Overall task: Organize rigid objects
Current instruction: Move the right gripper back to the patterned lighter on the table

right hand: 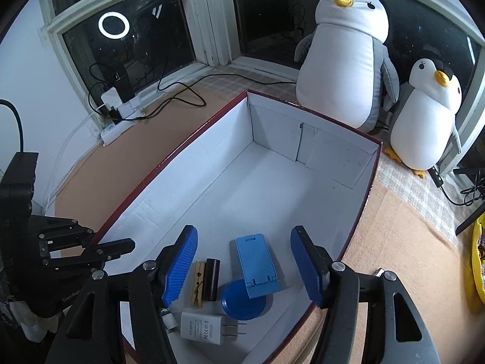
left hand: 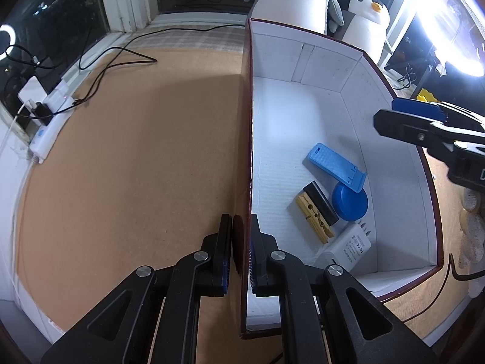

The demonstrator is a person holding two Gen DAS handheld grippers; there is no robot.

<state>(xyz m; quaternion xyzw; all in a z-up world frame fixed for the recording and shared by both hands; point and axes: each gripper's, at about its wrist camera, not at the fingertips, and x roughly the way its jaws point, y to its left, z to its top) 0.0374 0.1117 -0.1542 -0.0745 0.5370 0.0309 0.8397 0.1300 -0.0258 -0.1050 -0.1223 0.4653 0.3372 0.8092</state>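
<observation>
Your left gripper (left hand: 242, 227) clamped the box (left hand: 247, 121) wall; your right gripper (right hand: 242, 257) hung open above the blue stand (right hand: 256, 268) inside.

One white-lined box (right hand: 333, 163) holds five items below the right gripper's spread jaws: one light blue phone stand (right hand: 257, 267), one dark blue round lid (right hand: 239, 306), one black block (right hand: 211, 279), one wooden clothespin (right hand: 197, 283) and one white power adapter (right hand: 201, 326). Beyond the jaws stand two plush penguins, one large (right hand: 342, 57) and one small (right hand: 430, 115), and one power strip (right hand: 113, 130).
</observation>
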